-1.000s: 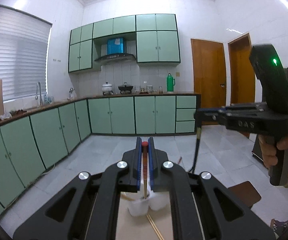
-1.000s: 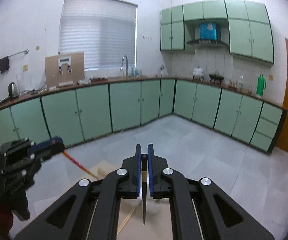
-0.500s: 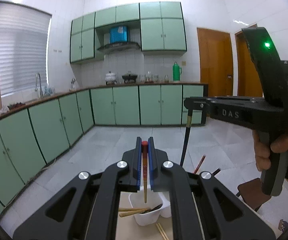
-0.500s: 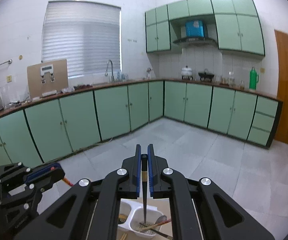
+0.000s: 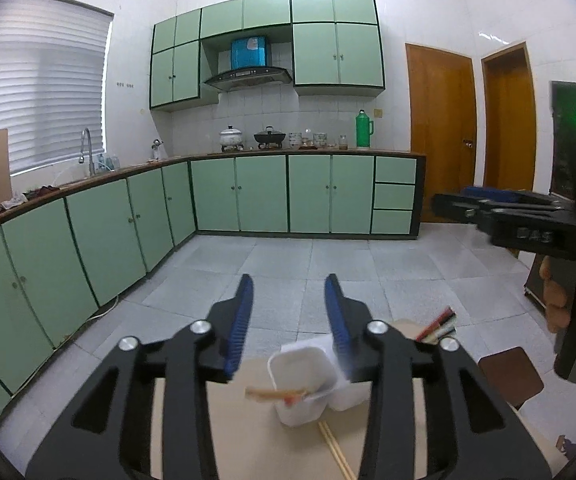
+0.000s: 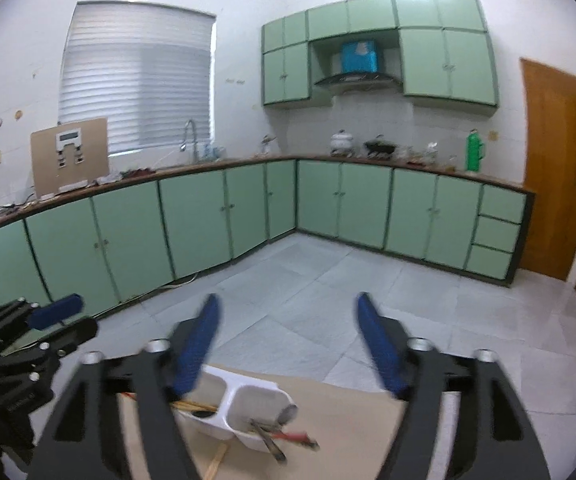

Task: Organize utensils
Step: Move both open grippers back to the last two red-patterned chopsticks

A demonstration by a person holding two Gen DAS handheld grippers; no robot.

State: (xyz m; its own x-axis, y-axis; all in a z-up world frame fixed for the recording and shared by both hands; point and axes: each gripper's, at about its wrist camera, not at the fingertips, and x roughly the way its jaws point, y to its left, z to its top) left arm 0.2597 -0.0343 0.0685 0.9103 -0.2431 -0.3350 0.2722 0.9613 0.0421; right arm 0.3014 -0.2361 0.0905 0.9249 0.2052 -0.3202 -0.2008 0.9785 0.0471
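Kitchen backdrop noted. Green base cabinets (image 5: pixel 259 196) ran in an L along the walls from 9 to 1 o'clock in my left view, with green wall cabinets (image 5: pixel 336 54) above at 12. Range hood (image 5: pixel 247 76) sat under a blue box (image 5: pixel 248 52). On the counter: a white pot (image 5: pixel 230 136), a dark wok (image 5: pixel 269 137), a green thermos (image 5: pixel 364 129). Faucet (image 5: pixel 86 152) stood at 10 o'clock, below the window blind (image 5: pixel 35 104). Two wooden doors (image 5: pixel 440 132) stood at 2 o'clock. Floor: grey tiles (image 5: pixel 288 276).
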